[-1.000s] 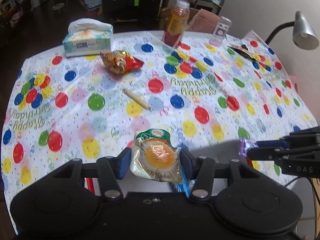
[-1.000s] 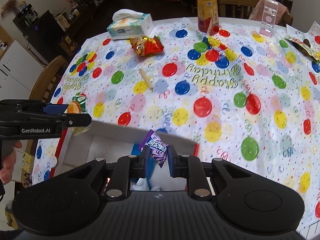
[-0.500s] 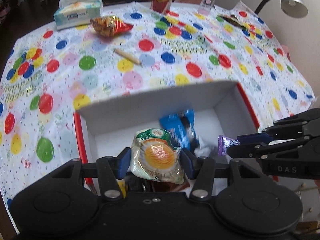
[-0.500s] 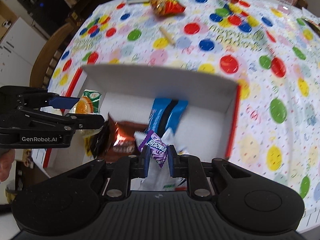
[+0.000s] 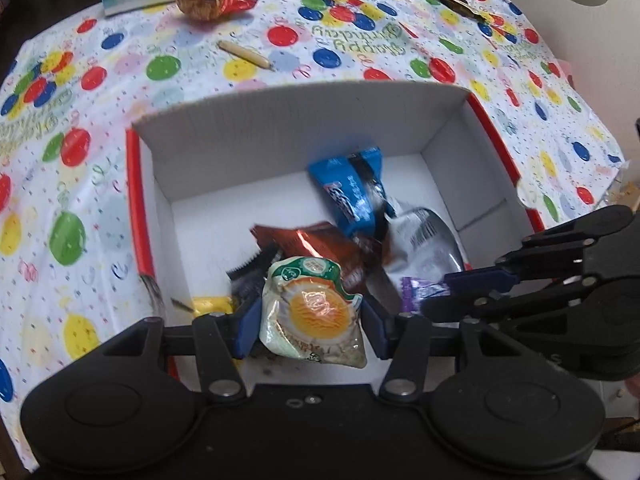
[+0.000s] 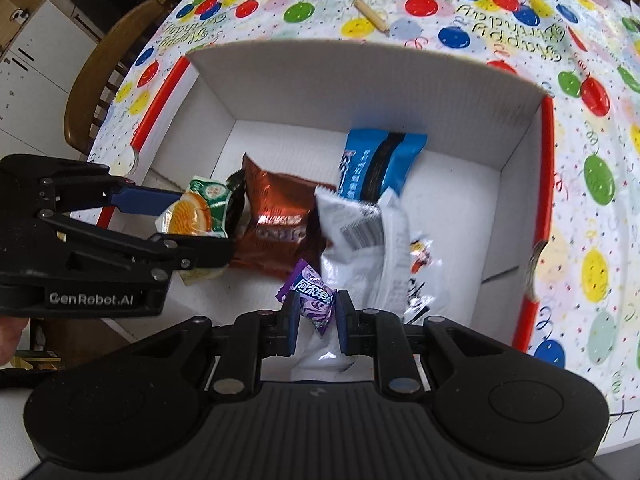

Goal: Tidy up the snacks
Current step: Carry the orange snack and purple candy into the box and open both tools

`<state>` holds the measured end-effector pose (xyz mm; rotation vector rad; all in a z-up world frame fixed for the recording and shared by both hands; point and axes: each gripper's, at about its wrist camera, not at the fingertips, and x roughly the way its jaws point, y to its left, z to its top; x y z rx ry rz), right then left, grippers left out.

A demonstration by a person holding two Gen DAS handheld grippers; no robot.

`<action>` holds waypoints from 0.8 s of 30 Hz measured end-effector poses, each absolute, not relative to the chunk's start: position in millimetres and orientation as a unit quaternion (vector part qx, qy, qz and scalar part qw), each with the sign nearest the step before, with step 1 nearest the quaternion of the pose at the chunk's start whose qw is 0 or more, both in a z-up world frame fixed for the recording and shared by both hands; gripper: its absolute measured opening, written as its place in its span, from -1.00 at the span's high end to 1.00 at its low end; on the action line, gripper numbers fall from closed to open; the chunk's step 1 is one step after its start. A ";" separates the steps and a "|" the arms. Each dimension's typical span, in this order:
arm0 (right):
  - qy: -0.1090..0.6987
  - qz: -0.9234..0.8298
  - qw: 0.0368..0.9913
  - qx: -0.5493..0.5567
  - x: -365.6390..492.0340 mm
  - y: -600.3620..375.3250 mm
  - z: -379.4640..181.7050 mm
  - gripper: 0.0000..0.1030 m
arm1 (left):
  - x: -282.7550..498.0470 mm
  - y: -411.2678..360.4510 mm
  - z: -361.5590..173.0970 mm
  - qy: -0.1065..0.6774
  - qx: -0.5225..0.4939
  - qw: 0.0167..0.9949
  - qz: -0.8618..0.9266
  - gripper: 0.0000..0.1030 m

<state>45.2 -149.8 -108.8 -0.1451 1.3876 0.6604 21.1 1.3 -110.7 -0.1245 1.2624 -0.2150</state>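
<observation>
Snacks hang over the white box (image 5: 280, 120) at frame centre: the left gripper (image 5: 310, 322) pinches one round orange-and-green packet (image 5: 312, 312) by its sides, while the right gripper (image 6: 316, 316) is clamped on one purple candy (image 6: 314, 300), long axis tilted from upper left to lower right. Inside the box lie one blue packet (image 6: 376, 160), one brown packet (image 6: 276, 220) and one silver-white packet (image 6: 360, 236); other wrappers beneath them are unclear.

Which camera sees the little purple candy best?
The right wrist view: the purple candy sits front-on in the right claw, its printed wrapper showing. The left wrist view shows only one wrapper end from the side.
</observation>
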 end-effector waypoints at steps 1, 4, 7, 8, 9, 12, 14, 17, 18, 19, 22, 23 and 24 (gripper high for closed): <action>0.627 0.297 0.717 -0.067 44.1 -149.3 -110.1 0.65 | 19.5 0.3 -112.3 0.590 -0.058 0.799 -0.102 0.00; 0.626 0.292 0.719 -0.078 40.3 -146.8 -113.2 0.65 | 15.6 -1.9 -118.7 0.595 -0.053 0.795 -0.104 0.00; 0.622 0.290 0.723 -0.081 38.8 -146.1 -113.4 0.65 | 14.2 -5.8 -119.7 0.593 -0.040 0.797 -0.108 -0.01; 0.621 0.289 0.725 -0.080 38.5 -146.1 -113.4 0.65 | 14.5 -6.3 -120.5 0.594 -0.039 0.796 -0.110 -0.02; 0.621 0.288 0.725 -0.078 38.2 -146.8 -113.6 0.65 | 14.6 -6.9 -121.2 0.596 -0.039 0.794 -0.112 -0.03; 0.622 0.289 0.724 -0.073 38.1 -148.6 -113.9 0.63 | 14.2 -8.7 -121.6 0.597 -0.036 0.793 -0.115 -0.09; 0.621 0.288 0.725 -0.071 38.5 -149.9 -113.2 0.63 | 13.8 -9.4 -121.9 0.596 -0.036 0.794 -0.116 -0.10; 0.621 0.288 0.726 -0.067 39.5 -152.0 -111.3 0.61 | 13.8 -9.8 -120.6 0.593 -0.034 0.796 -0.115 -0.15; 0.621 0.288 0.726 -0.066 39.2 -152.9 -110.3 0.60 | 13.4 -10.0 -119.0 0.590 -0.032 0.799 -0.115 -0.16; 0.620 0.287 0.727 -0.065 39.2 -153.8 -108.9 0.57 | 12.9 -10.4 -117.0 0.586 -0.030 0.802 -0.115 -0.19; 0.616 0.288 0.730 -0.067 39.6 -155.6 -105.5 0.46 | 12.4 -9.9 -111.1 0.578 -0.031 0.807 -0.115 -0.23; 0.615 0.288 0.731 -0.067 39.6 -156.4 -104.1 0.45 | 12.4 -9.6 -109.3 0.576 -0.032 0.809 -0.115 -0.25; 0.615 0.290 0.731 -0.066 40.0 -157.0 -102.8 0.44 | 12.1 -9.2 -107.5 0.574 -0.033 0.810 -0.114 -0.30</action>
